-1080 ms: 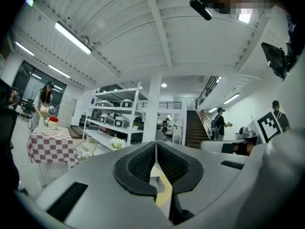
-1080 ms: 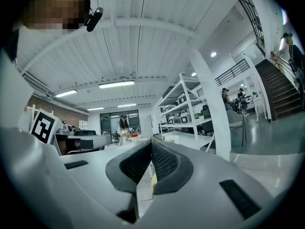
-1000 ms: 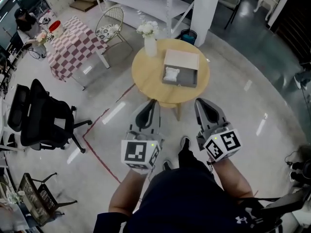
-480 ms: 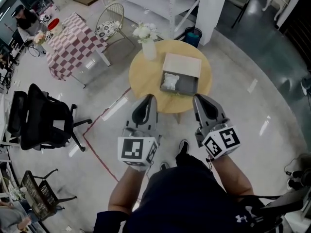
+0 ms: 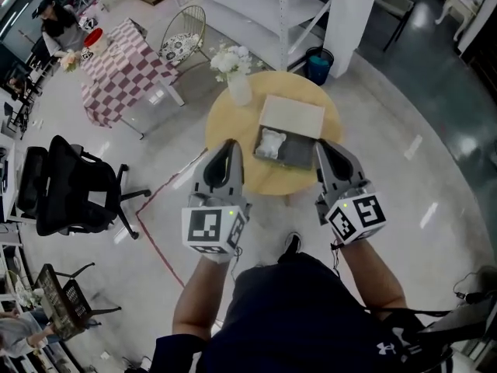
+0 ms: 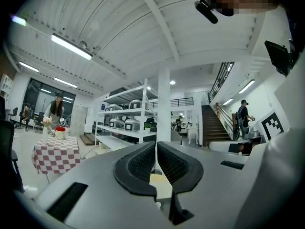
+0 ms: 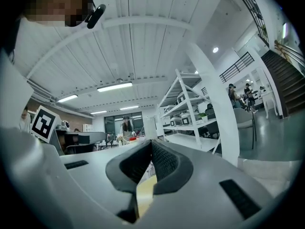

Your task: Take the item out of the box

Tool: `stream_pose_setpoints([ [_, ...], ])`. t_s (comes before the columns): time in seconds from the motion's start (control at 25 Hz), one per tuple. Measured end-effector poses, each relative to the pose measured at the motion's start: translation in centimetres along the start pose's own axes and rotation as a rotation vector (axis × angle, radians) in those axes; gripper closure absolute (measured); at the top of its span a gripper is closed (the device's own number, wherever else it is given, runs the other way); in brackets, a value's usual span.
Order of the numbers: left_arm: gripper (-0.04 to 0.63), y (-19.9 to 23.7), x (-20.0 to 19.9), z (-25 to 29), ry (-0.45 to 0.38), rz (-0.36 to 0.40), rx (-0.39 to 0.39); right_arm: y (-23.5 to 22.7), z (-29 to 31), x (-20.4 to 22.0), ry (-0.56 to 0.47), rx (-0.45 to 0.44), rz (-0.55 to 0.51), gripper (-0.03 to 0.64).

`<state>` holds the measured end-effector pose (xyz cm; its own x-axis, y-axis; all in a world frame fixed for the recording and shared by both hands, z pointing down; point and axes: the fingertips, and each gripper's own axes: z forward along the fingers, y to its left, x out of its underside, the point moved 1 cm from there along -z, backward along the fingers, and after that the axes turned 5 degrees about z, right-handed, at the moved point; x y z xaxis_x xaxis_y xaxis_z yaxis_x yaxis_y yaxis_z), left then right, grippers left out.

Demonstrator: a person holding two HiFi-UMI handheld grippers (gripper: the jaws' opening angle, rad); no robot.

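Observation:
An open grey box (image 5: 301,154) lies on a round wooden table (image 5: 229,127) in the head view, its pale lid (image 5: 291,116) folded back. Inside, at the box's left end, is a white crumpled item (image 5: 269,143). My left gripper (image 5: 230,146) points at the table's near left edge, short of the box. The right gripper (image 5: 323,148) points at the near right edge, just right of the box. Both are held off the table with nothing between their jaws. The jaws meet in the left gripper view (image 6: 156,149) and the right gripper view (image 7: 150,150).
A white vase of flowers (image 5: 235,80) stands at the table's far left. A black office chair (image 5: 68,189) is to the left, a checkered table (image 5: 118,56) and wire chair (image 5: 182,34) beyond. White shelving (image 5: 248,6), a pillar (image 5: 351,14) and a blue bin (image 5: 318,65) stand behind the table.
The person has stepped toward the table. Both grippers have advanced and now reach its near edge; the box lies closer to them. The jaws have stayed shut.

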<state>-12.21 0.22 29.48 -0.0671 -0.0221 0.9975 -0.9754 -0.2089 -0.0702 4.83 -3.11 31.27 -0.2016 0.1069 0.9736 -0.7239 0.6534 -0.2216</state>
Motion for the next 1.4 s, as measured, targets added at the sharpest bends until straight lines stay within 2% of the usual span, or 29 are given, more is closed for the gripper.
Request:
stream_pose_setpoints([
  [0.32,0.566,-0.6,0.3,2.8,0.012,0.006,-0.047,-3.7,2.0,0.2,0.005,-0.034,0.01,0.609],
  [0.68,0.566,0.2,2.4,5.3,0.067,-0.008,-0.045,-5.6,4.6,1.5,0.037,-0.032,0.031,0.609],
  [0.96,0.566,1.8,3.9,8.4,0.091,-0.021,0.009,-6.7,7.0,2.4,0.059,0.018,0.029,0.609],
  [1.4,0.566,5.6,8.3,13.9,0.16,-0.052,0.14,-8.4,11.5,4.7,0.106,0.155,0.017,0.609],
])
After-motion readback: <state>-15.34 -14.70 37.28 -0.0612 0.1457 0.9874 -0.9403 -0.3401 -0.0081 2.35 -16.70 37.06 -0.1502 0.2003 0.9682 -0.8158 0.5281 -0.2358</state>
